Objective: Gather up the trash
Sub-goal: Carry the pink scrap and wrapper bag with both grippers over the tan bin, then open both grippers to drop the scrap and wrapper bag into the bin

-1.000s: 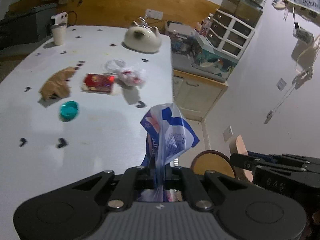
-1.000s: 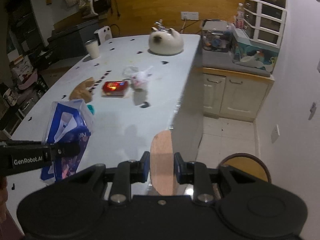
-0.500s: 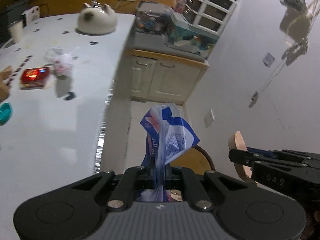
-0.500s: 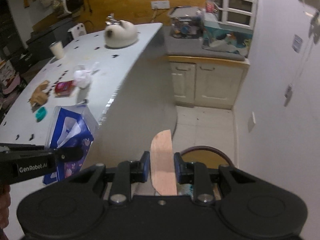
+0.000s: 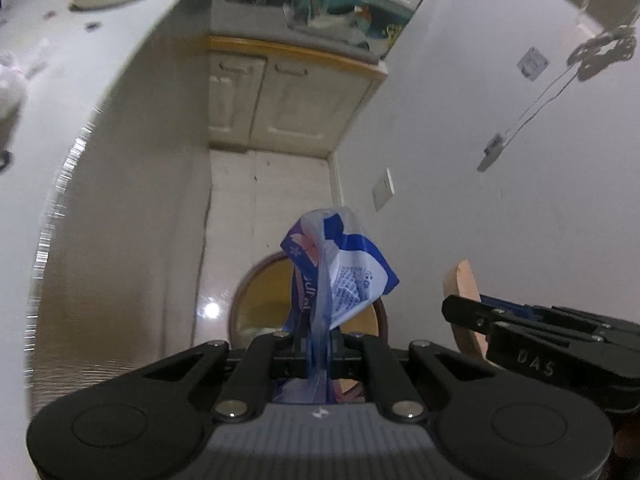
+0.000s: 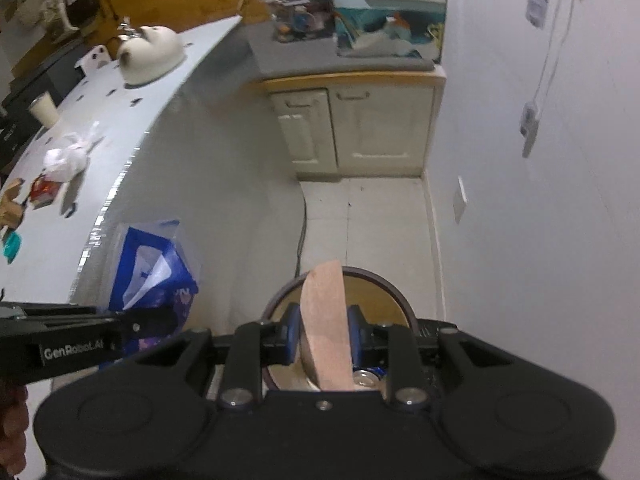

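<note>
both grippers have swung off the table [image 6: 100, 128] and now hang over the floor, above the round bin [image 6: 384, 288] that a second ago sat only at the edge of view. the left gripper [image 5: 318, 338] is clamped on a blue and white wrapper [image 5: 340, 276], which stands up between its jaws right over the bin's mouth. the right gripper [image 6: 324, 340] is pinched on a tan card [image 6: 326, 320], also above the bin, where a can top seems to lie inside, though the blur makes that unsure. so the carry looks done and both pieces are placed for dropping. more trash waits on the table: a white bag [image 6: 66, 158], a red packet [image 6: 44, 192] and a teal lid [image 6: 12, 246].
</note>
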Motion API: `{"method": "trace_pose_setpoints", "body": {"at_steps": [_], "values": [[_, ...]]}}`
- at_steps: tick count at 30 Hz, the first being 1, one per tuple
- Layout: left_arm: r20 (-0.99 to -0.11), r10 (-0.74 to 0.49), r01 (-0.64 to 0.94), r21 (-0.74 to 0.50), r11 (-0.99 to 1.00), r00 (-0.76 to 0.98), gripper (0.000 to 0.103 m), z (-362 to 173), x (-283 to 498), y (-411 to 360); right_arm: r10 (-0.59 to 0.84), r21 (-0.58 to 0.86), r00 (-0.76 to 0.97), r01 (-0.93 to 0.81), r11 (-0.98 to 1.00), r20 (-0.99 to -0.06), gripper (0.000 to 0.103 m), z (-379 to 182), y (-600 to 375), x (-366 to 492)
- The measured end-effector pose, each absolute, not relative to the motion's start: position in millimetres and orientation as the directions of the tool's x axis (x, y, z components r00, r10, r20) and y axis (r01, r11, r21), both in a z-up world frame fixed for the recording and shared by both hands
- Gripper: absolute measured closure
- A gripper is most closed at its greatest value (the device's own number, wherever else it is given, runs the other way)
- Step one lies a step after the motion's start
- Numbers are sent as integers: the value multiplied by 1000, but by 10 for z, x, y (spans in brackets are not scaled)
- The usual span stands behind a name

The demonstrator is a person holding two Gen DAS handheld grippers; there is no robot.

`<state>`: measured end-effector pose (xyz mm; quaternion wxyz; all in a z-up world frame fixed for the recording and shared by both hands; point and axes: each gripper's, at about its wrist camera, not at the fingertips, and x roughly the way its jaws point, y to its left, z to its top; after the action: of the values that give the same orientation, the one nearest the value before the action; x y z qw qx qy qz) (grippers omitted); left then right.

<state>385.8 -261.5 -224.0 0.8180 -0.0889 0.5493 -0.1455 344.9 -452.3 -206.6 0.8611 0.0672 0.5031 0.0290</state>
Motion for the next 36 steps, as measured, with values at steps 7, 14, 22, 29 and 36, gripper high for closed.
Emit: {"method": "trace_pose_setpoints", "body": {"at_steps": [7,14,22,29,36], "values": [[-901,-349,120,-329,937,257,97,-2784,4169,-2834,99,155,419,104,982,-903,77,-2622,-4782,3633],[-908,-371,78,-362,929,193,97,-3377,4377,-2900,119,188,345,176,966,-931,77,-3308,-4948,3775],[-933,-336,36,-334,942,129,97,-4042,4519,-2945,160,219,255,224,950,-954,77,-4076,-4966,3939],[-942,-321,14,-321,947,101,96,-4484,4579,-2995,216,267,213,253,930,-953,77,-4601,-4931,4007],[-951,-292,60,-288,956,103,96,-4700,4647,-3046,259,312,194,331,891,-946,77,-5015,-4933,4002]]}}
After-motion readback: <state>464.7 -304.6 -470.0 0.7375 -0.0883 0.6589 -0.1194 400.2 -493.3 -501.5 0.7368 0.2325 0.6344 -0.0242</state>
